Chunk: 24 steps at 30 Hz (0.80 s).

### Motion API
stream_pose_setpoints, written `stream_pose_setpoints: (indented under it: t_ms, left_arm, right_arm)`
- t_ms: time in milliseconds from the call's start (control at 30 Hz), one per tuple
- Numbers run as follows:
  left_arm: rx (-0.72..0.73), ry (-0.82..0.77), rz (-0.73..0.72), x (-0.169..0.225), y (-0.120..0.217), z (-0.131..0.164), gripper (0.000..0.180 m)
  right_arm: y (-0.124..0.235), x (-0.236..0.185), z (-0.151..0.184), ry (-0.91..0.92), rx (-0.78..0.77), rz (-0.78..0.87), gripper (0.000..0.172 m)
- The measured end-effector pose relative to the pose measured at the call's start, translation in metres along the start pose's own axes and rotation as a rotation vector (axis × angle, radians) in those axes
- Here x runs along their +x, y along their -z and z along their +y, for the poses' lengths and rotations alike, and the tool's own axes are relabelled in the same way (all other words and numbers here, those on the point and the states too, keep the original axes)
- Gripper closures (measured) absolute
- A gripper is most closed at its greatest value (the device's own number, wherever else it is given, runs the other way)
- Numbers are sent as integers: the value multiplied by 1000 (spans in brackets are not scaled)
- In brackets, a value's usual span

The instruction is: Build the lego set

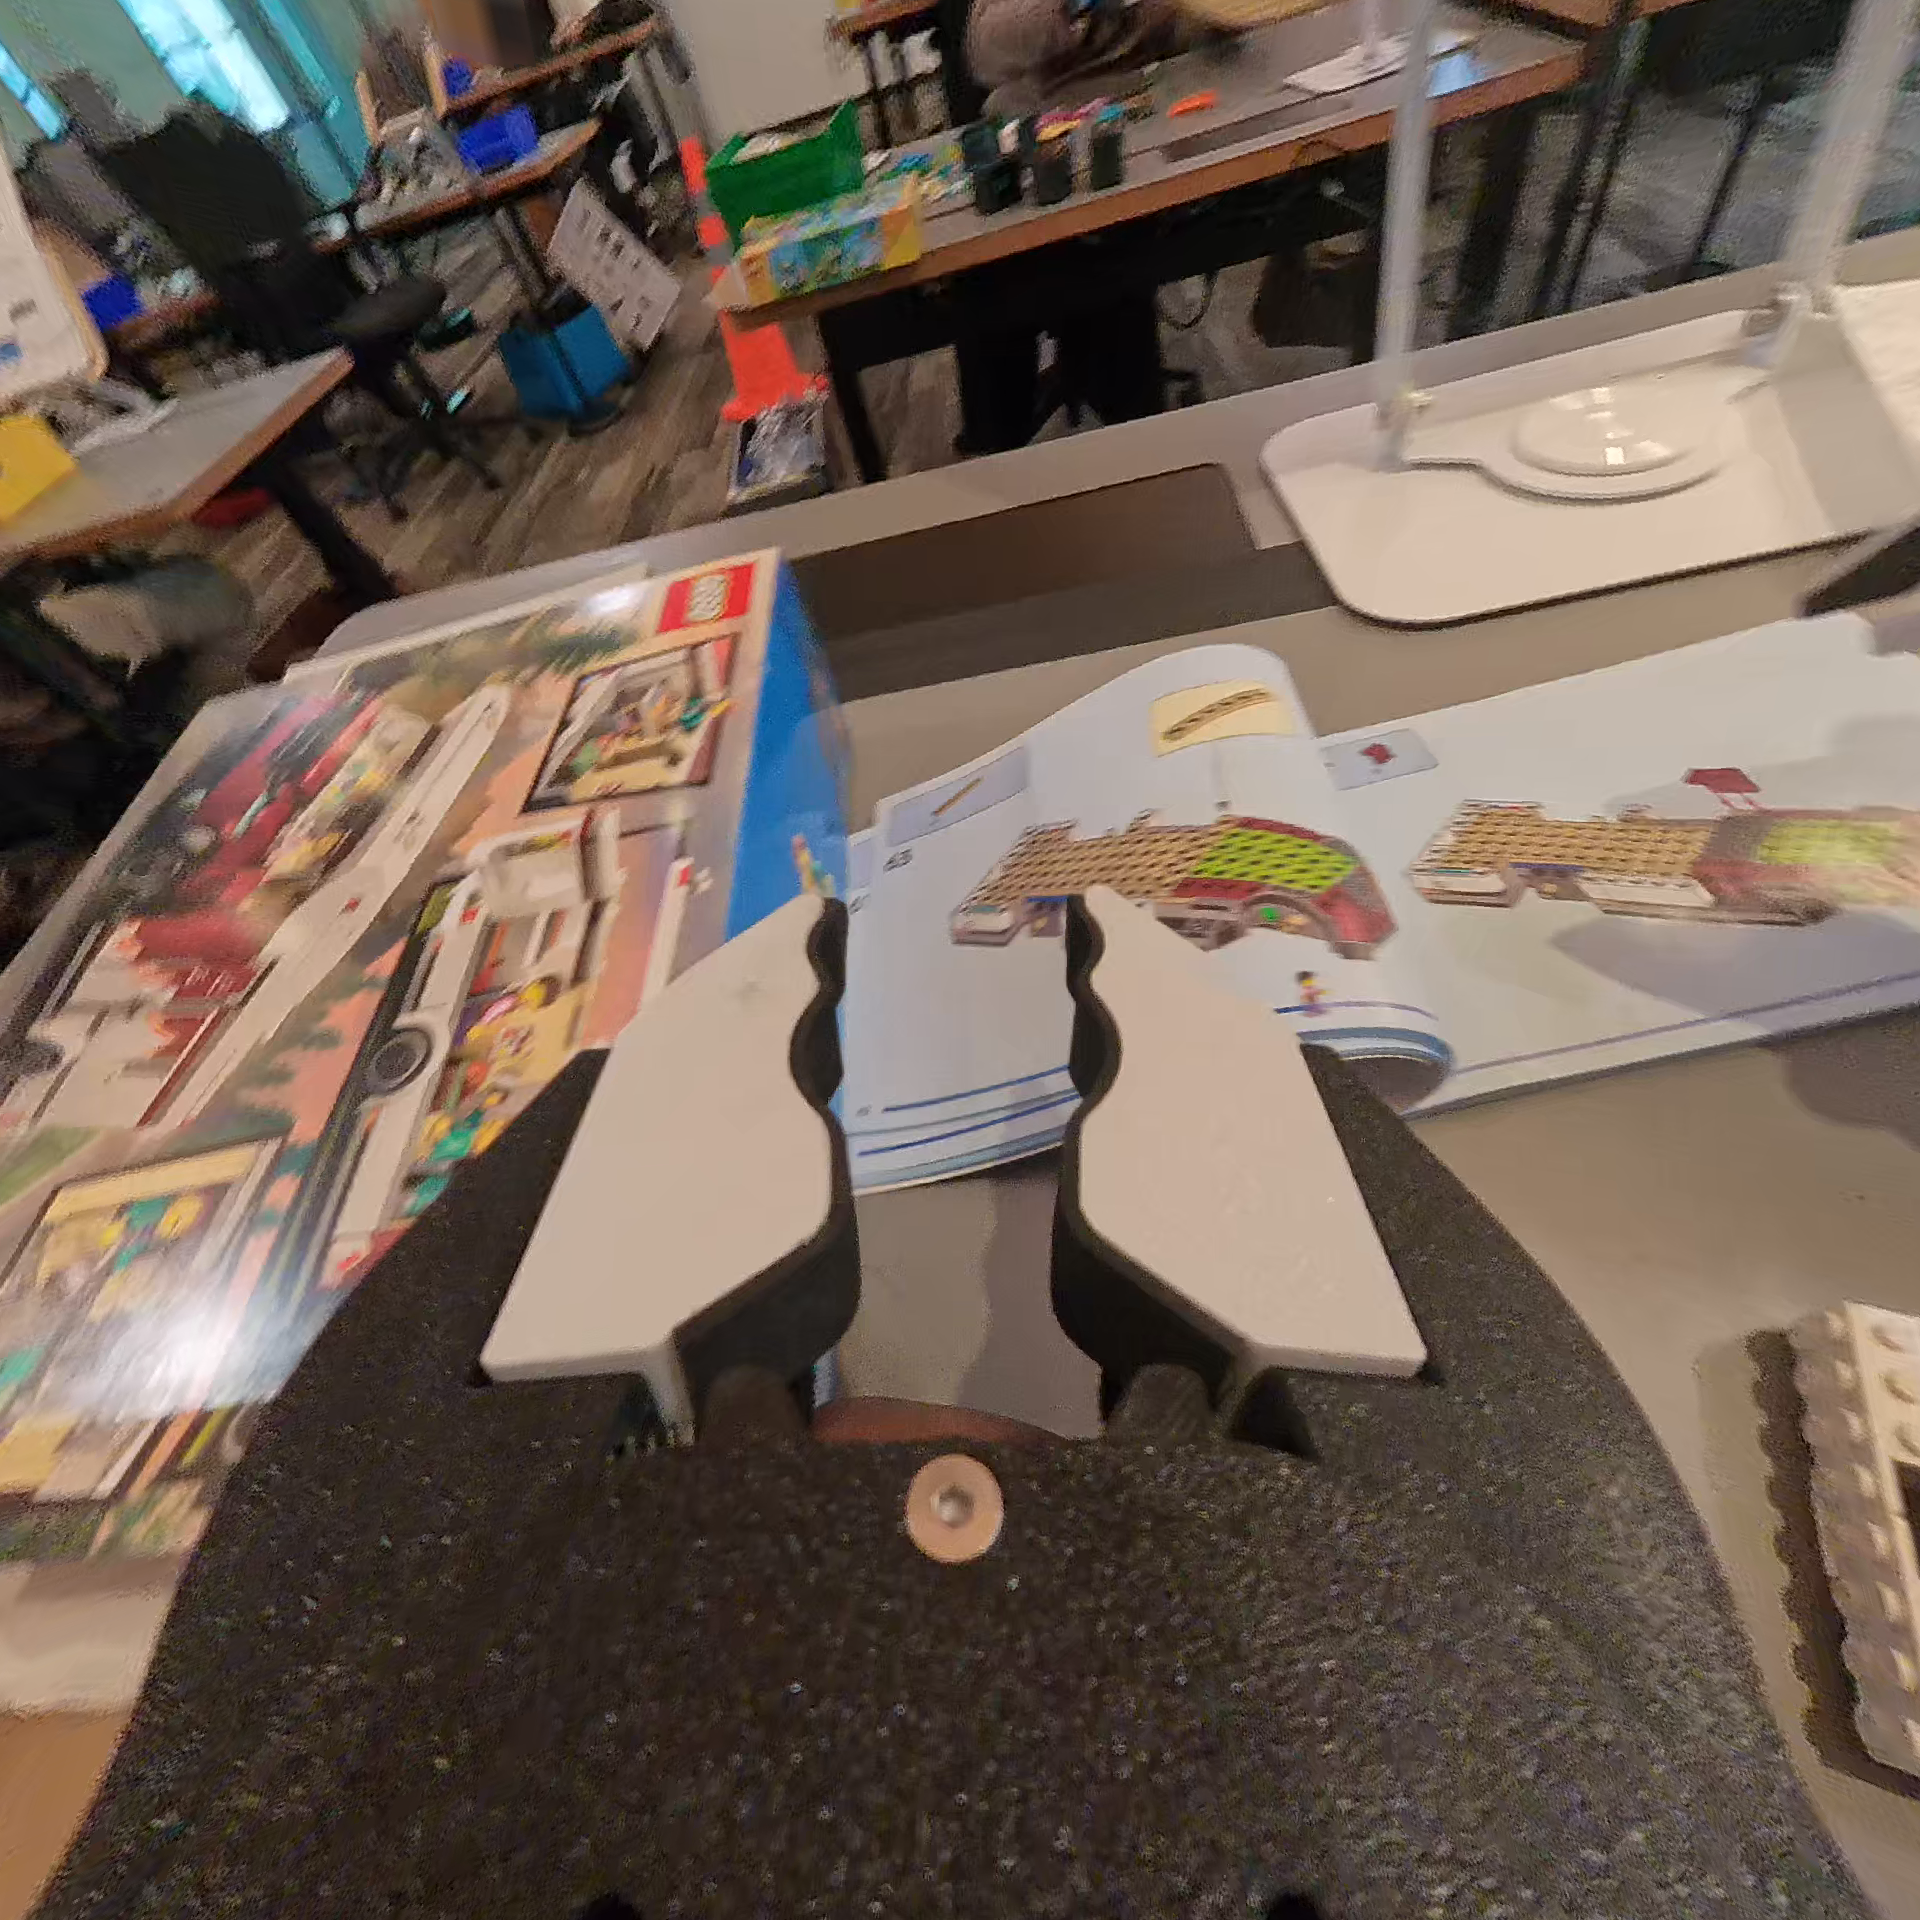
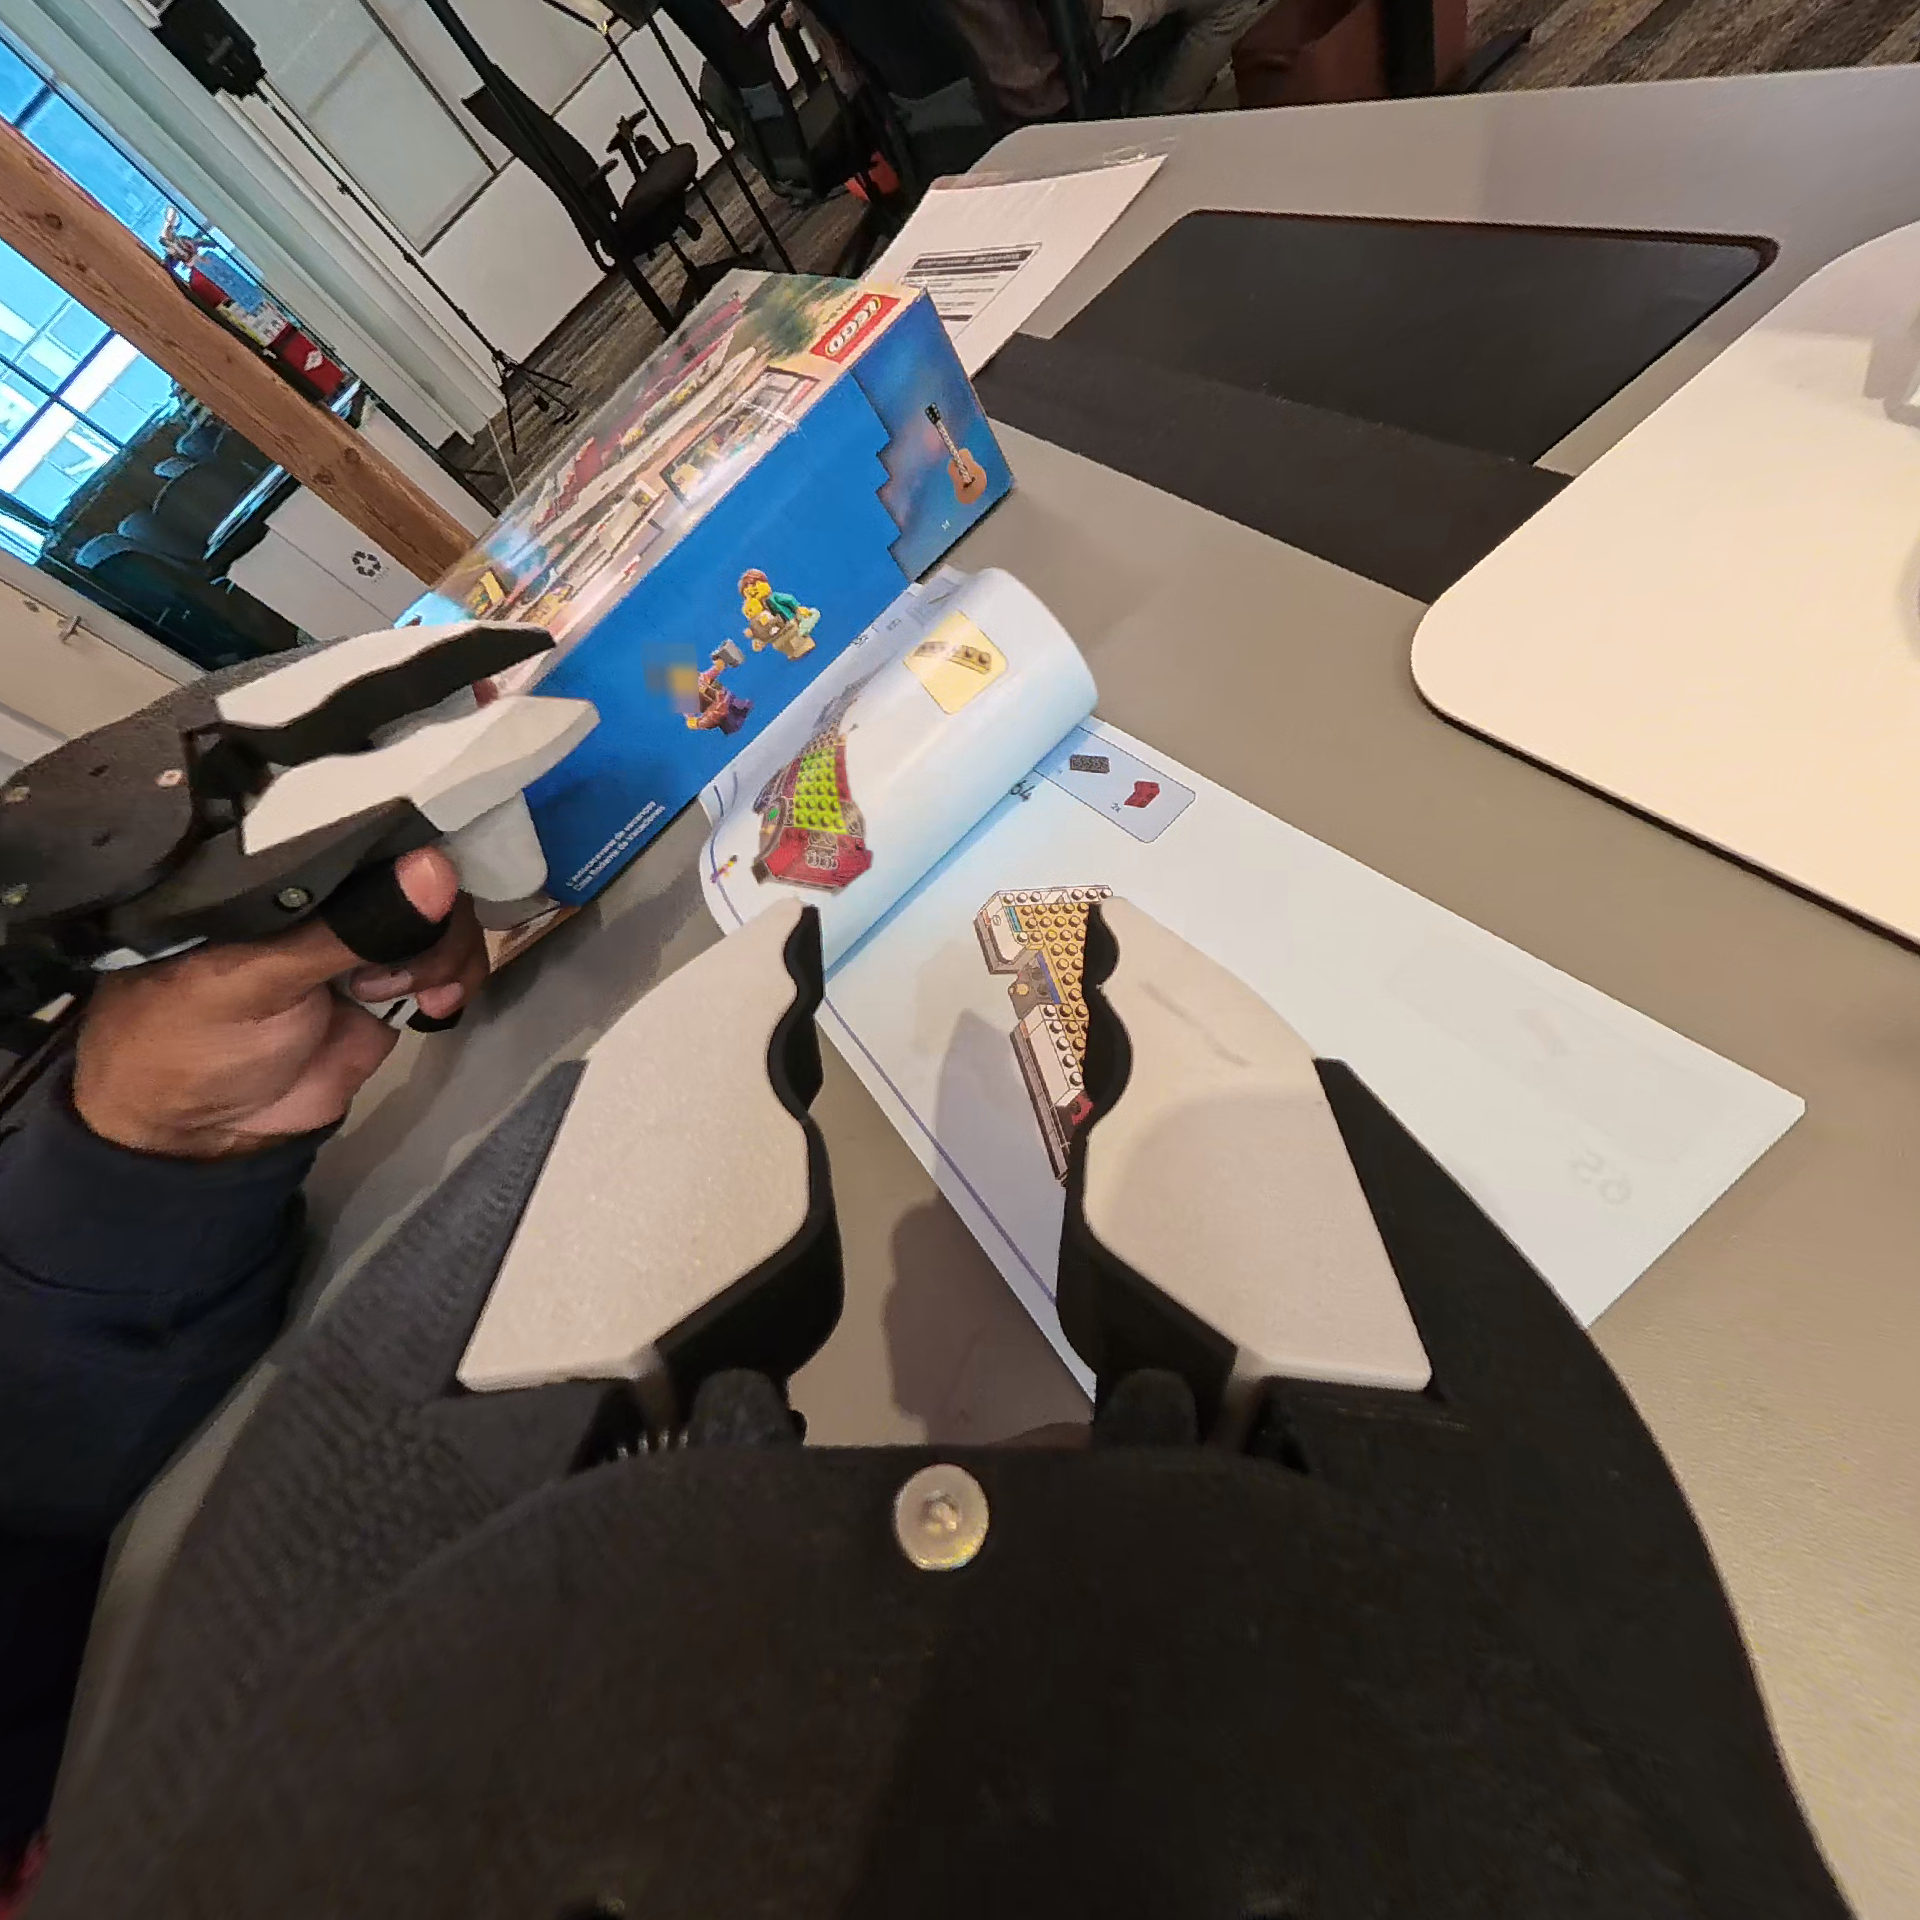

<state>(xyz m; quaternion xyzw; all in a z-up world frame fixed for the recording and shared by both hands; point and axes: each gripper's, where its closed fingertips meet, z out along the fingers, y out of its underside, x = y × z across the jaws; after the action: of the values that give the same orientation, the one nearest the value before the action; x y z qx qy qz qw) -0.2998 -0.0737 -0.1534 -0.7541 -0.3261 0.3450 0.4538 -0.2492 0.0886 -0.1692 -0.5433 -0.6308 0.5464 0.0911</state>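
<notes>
Left gripper (image 1: 948,914) jaws wide apart, nothing between the pads, hovering over the left page of the open light-blue instruction booklet (image 1: 1558,935), just beside the blue printed cardboard toy box (image 1: 416,883). Right gripper (image 2: 951,920) also wide, nothing held, above the booklet's right page. Booklet lies mid grey table (image 2: 1299,644), box touching its left edge; white flat lamp base (image 2: 1714,644) toward the far right edge.

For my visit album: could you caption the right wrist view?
Open, empty right tongs above an open instruction booklet, beside a blue toy box.
</notes>
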Motion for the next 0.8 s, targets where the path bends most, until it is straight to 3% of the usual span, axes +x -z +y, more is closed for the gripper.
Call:
stream_pose_setpoints:
  t_ms: [133,333,433,667,800]
  left_arm:
    - [-13,-145,86,39,-8,3,140]
    - [-25,-146,187,74,-23,2,139]
    - [-141,-157,177,74,-30,22,139]
    - [-177,56,214,60,-27,31,140]
    - [-105,115,250,57,-23,22,140]
  right_arm:
    - [-2,0,2,1,-8,0,124]
    - [-7,-5,7,18,-28,-1,124]
    - [-8,-7,7,23,-32,-3,124]
    - [-6,-9,4,29,-25,-4,125]
    - [-4,-11,3,38,-23,0,125]
